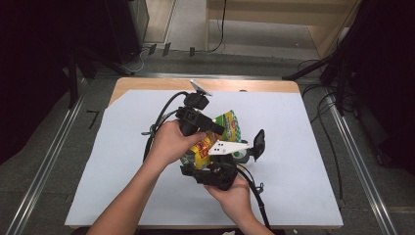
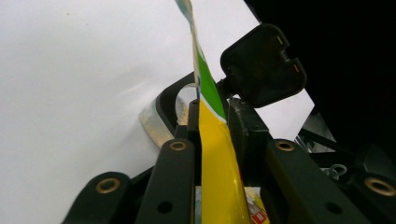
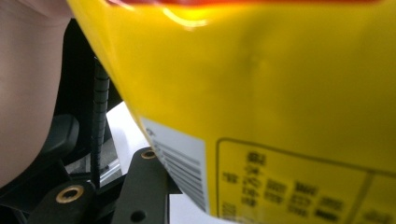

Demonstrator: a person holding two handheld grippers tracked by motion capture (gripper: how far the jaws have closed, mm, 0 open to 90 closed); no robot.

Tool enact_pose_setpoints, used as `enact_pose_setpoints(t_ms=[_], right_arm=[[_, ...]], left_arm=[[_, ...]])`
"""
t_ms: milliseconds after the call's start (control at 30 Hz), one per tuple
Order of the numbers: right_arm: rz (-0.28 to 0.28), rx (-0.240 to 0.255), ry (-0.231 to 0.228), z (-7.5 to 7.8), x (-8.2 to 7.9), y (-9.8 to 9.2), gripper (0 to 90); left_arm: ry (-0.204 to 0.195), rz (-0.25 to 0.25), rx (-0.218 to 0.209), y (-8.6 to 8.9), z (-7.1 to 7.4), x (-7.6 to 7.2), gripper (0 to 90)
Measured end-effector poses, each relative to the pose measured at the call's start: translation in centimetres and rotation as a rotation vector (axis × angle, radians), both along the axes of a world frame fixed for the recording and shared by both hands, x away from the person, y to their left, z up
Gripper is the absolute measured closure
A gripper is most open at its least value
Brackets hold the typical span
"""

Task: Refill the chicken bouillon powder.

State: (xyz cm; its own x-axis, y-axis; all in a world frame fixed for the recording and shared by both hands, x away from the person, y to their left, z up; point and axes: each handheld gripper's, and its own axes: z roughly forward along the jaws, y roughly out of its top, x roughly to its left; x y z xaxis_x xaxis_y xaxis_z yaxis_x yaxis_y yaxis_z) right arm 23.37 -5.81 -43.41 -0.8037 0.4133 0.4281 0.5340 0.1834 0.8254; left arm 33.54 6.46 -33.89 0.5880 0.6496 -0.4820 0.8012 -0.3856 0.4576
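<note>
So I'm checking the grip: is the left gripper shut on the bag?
Yes, shut on it. In its own view the left gripper's black jaws press both faces of the thin yellow-green bag.

A barcode (image 3: 180, 163) is seen printed on the yellow packet (image 3: 261, 93). Beside it, a framed block of small print (image 3: 299, 186) is made out, too blurred to be read.

A wooden table (image 1: 147, 83) carries 1 white sheet (image 1: 303, 161), with a clear container (image 2: 156, 122) resting on it.
</note>
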Motion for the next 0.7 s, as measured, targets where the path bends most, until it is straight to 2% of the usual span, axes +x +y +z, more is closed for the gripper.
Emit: enact_pose_setpoints(t_ms=[100, 200, 367, 467, 567, 700], right_arm=[[0.007, -0.007, 0.006, 0.04, 0.05, 0.08, 65.6], [0.011, -0.049, -0.025, -0.03, -0.12, 0.35, 64.1], [0.018, -0.076, -0.041, -0.01, -0.03, 0.48, 64.4], [0.019, -0.068, -0.036, 0.06, -0.04, 0.36, 65.4], [0.017, -0.026, -0.008, 0.00, 0.00, 0.32, 66.0], [0.012, -0.007, -0.002, -0.01, 0.01, 0.37, 66.1]], left_arm=[[-0.008, 0.006, 0.032, -0.02, -0.08, 0.02, 82.6], [-0.012, 0.000, 0.053, 0.02, -0.24, 0.04, 83.8], [-0.010, 0.006, 0.051, 0.06, -0.25, 0.07, 84.2], [0.000, 0.002, 0.045, 0.03, -0.22, 0.14, 84.1], [0.007, 0.004, 0.048, -0.09, -0.09, 0.19, 83.5], [0.021, 0.000, 0.043, -0.02, -0.07, 0.37, 83.0]])
